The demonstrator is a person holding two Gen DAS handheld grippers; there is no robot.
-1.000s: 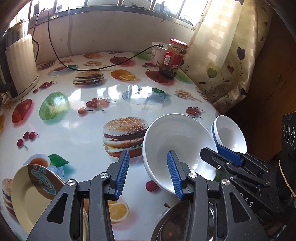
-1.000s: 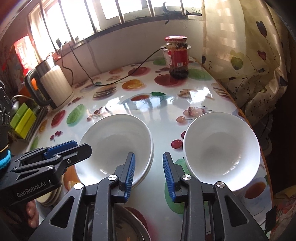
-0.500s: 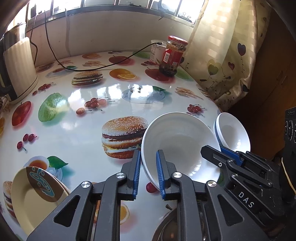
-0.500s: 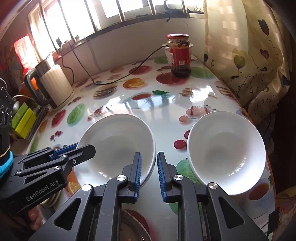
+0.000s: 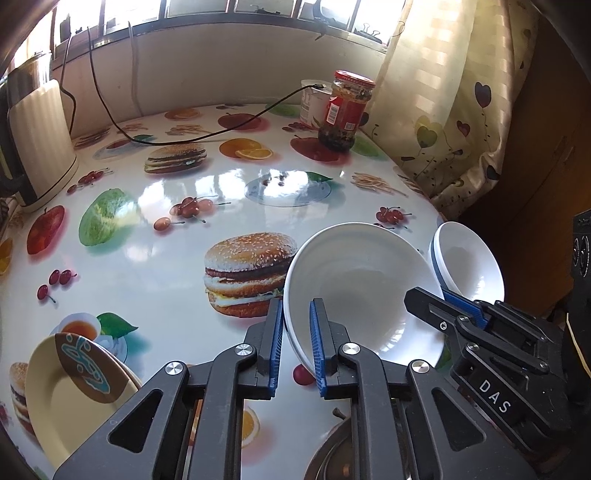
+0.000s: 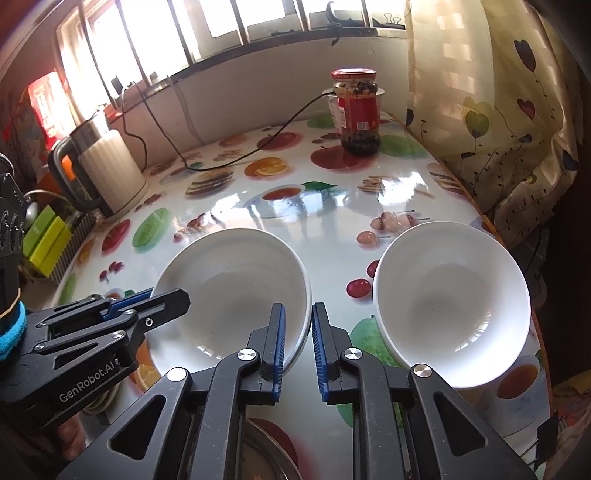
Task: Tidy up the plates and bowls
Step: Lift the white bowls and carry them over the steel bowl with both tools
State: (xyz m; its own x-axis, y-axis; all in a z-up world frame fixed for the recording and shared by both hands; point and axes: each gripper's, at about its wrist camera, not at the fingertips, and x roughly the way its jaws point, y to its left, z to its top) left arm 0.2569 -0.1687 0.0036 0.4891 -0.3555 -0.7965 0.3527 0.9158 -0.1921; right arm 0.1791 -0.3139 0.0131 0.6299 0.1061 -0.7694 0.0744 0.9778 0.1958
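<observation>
Daylight from the windows (image 6: 229,22) ahead of the fingers, blown out to white in my right wrist view. Strong glare on the glossy desk (image 5: 155,254) beyond the fingertips. Curtain (image 5: 443,92) backlit. Fisheye bends edges; corners vignette dark. Focus sharp in both views.

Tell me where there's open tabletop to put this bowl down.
Open patch: mid-table, bordered by the kettle on the left, the jar at the back and the two white bowls in front. Crowded: the near edge, with both bowls, a yellow plate, a metal dish and both grippers.
</observation>
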